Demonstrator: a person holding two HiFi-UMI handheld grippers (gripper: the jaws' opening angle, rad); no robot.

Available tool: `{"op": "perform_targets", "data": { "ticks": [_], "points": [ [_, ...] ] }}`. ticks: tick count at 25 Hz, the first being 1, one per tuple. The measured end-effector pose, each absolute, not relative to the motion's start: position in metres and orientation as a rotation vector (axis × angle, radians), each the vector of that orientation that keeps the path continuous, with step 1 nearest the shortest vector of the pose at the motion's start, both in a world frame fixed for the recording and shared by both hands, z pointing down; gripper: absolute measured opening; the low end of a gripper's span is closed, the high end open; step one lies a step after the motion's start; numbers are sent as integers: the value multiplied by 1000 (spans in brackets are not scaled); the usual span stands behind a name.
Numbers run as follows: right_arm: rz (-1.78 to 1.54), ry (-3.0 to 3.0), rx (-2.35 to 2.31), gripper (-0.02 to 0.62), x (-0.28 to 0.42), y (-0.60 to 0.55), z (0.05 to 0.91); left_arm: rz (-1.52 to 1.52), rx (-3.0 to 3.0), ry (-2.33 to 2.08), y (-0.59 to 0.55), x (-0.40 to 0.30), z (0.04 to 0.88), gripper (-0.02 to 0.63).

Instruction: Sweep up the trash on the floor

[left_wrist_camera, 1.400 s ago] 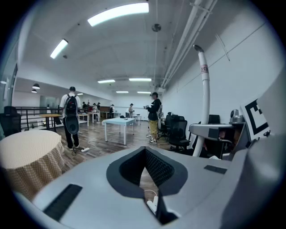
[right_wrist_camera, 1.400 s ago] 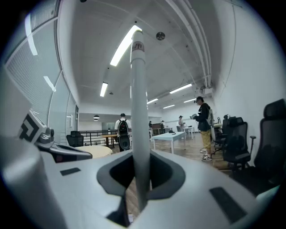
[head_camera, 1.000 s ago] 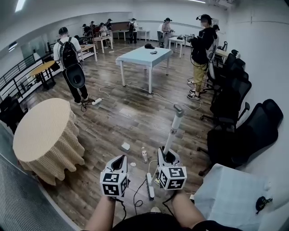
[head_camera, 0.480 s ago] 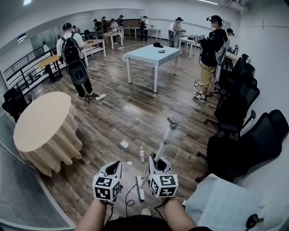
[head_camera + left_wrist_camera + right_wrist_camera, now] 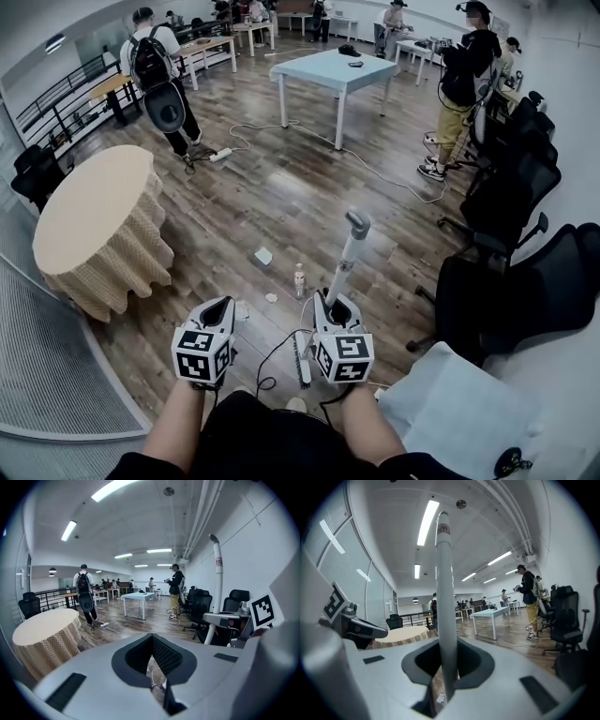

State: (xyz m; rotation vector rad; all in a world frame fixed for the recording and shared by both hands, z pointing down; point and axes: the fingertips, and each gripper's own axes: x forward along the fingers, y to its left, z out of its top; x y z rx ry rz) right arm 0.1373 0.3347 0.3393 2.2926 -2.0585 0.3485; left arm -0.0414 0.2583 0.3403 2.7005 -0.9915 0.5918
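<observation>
My right gripper (image 5: pixel 335 311) is shut on a white pole handle (image 5: pixel 350 251) with a grey grip on top; its lower end is hidden behind the gripper. In the right gripper view the handle (image 5: pixel 445 597) rises straight up out of the right gripper (image 5: pixel 446 670). My left gripper (image 5: pixel 219 307) hangs beside it, shut with nothing in it, and in its own view the left gripper (image 5: pixel 157 665) has its jaws closed together. The trash lies on the wooden floor just ahead: a crumpled white paper (image 5: pixel 263 255), a small bottle (image 5: pixel 299 278) and a white scrap (image 5: pixel 270 298).
A white power strip (image 5: pixel 302 360) with a black cable lies by my feet. A round table with a checked cloth (image 5: pixel 94 220) stands left, black office chairs (image 5: pixel 511 281) right, a cloth-covered surface (image 5: pixel 450 412) at lower right. A light blue table (image 5: pixel 333 70) and several people stand farther off.
The head view has tilted downward, so the room has slid up the frame and the trash sits higher in it. Both grippers stay shut, and the right one still holds the handle.
</observation>
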Motion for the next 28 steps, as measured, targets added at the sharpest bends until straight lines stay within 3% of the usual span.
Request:
{"op": "perform_targets", "data": {
  "ticks": [12,28],
  "points": [
    [377,-2091,2165,61,124,274,363,544,2693,-927,205,-27,374,-3],
    [445,-2051,1960,60,84,58,400,442,2560,-834,-8,-68,415,-3]
  ]
}}
